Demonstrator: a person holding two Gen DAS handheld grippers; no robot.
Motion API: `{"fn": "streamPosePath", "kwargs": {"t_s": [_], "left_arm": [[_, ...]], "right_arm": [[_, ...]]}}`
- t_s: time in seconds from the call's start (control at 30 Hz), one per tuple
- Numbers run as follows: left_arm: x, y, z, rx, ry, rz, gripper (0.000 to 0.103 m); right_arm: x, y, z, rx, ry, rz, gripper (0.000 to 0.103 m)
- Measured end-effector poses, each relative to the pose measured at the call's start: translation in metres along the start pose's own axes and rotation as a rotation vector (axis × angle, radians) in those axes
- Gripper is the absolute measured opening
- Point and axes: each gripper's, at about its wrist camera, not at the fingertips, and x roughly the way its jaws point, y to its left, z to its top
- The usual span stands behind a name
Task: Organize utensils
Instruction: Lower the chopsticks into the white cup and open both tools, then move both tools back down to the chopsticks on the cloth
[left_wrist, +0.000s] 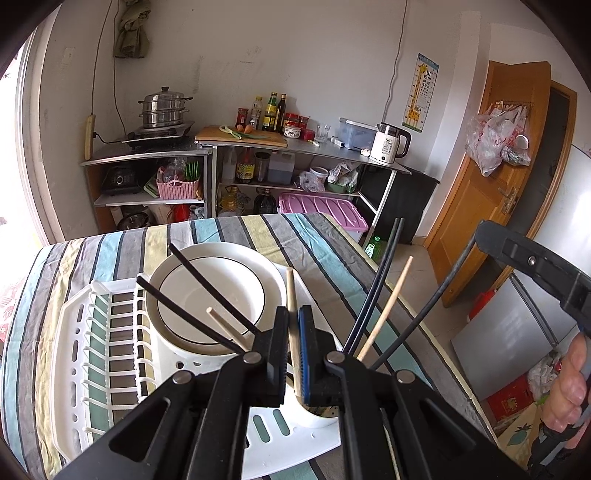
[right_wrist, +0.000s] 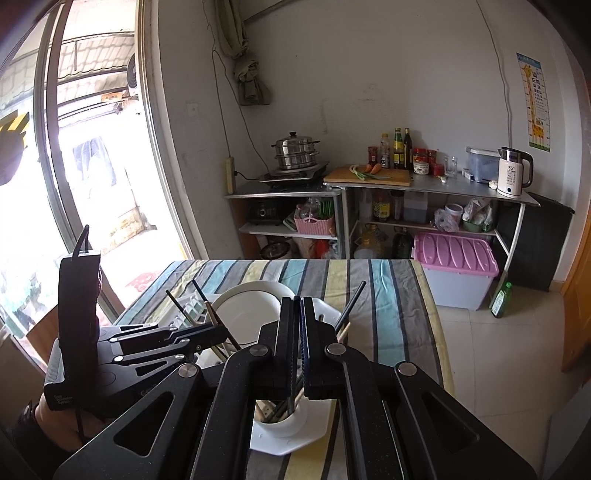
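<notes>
1. A striped cloth (left_wrist: 236, 232) covers your table; a white rack (left_wrist: 92, 332) on it holds stacked bowls (left_wrist: 210, 291) and a cup (right_wrist: 284, 421) of chopsticks (kitchen shelves stand behind).
2. Your left gripper (left_wrist: 294, 354) is clamped on a wooden chopstick (left_wrist: 291, 295) above the cup.
3. Your right gripper (right_wrist: 298, 347) is closed above the cup; I cannot tell whether it grips anything.

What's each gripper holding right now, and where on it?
The left gripper pinches a wooden chopstick along its lower shaft, above the white cup. The right gripper looks shut; whether it grips anything cannot be told.
</notes>
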Motion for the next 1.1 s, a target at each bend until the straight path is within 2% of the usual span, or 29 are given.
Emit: {"fn": "streamPosePath", "kwargs": {"t_s": [0.33, 0.43, 0.47, 0.87, 1.1], "left_arm": [[-0.004, 0.005, -0.003, -0.006, -0.002, 0.037, 0.007], [-0.008, 0.004, -0.004, -0.008, -0.008, 0.039, 0.007], [-0.009, 0.004, -0.005, -0.009, -0.009, 0.040, 0.008], [-0.039, 0.008, -0.025, -0.018, -0.050, 0.035, 0.008], [-0.076, 0.011, -0.059, -0.022, -0.094, 0.057, 0.018]], "right_arm": [[0.002, -0.013, -0.001, 0.033, 0.035, 0.007, 0.004], [0.001, -0.012, -0.003, 0.031, 0.038, 0.013, 0.018], [0.000, -0.012, -0.003, 0.032, 0.036, 0.015, 0.020], [-0.023, -0.010, -0.015, 0.033, 0.006, 0.019, 0.020], [-0.049, -0.003, -0.048, 0.041, -0.008, 0.023, 0.020]]}}
